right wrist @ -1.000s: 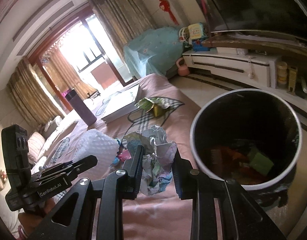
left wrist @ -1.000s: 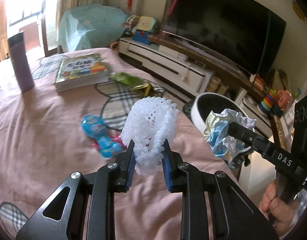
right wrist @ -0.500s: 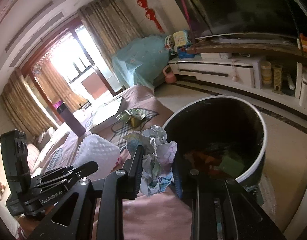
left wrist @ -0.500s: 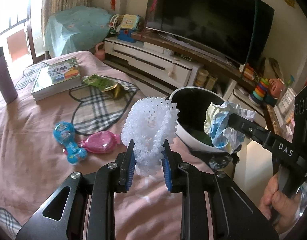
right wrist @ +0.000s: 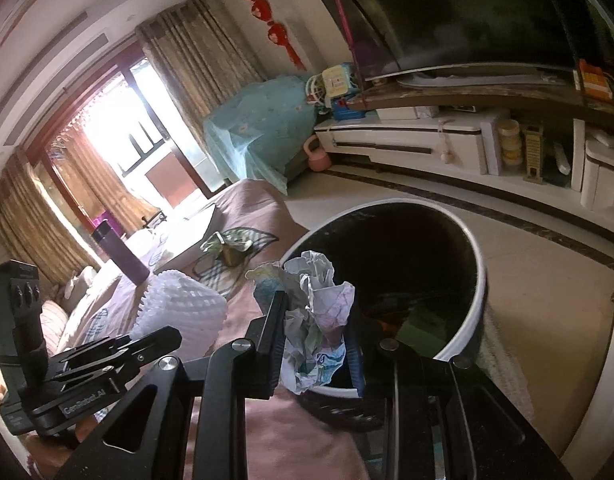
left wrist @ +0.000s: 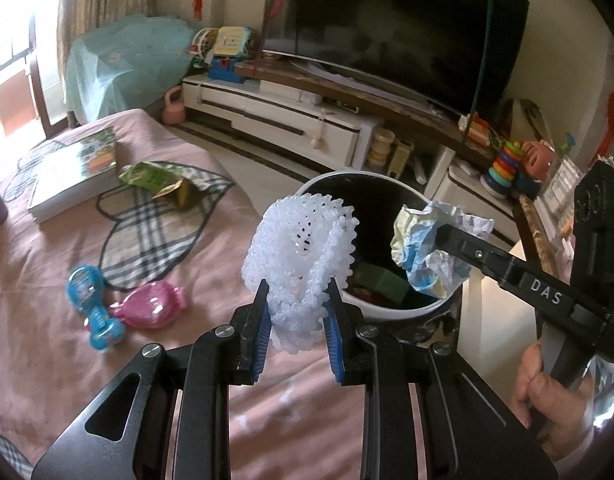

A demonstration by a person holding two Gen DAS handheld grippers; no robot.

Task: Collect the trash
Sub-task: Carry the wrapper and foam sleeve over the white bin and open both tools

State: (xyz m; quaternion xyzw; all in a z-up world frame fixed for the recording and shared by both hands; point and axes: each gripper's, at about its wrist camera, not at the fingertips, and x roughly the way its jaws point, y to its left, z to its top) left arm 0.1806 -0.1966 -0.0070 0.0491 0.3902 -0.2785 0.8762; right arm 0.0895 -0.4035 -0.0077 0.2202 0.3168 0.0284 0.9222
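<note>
While both hands were carrying their loads across, the view swung from mostly pink bedspread (left wrist: 47, 280) to the trash bin (left wrist: 391, 312), which a sec ago sat off to the side and now fills the space right behind both loads, so transport looks nearly done and release is prob next. Left gripper (left wrist: 299, 332) fingers are squeezed about as tight as they go on the white foam net (left wrist: 303, 248); net is crushed at the pinch and flares out above, soft mesh sleeve w/ frilly edges, sitting over the near rim of the bin but partly still above the bed edge. Right gripper (right wrist: 319, 344) is clamped partway on the crumpled paper ball (right wrist: 315, 320): white w/ blue/yellow print, wrinkled, bulging out above and below the pads, hanging at the bin's near rim in the right wrist view. Bin is black inside w/ white rim, some green/orange scraps already at the bottom. Still on bed, untouched: green snack wrapper (left wrist: 159, 180), book (left wrist: 75, 172), blue toy (left wrist: 93, 308), pink toy (left wrist: 151, 308). Wrapper is likely the next pickup imo.
</note>
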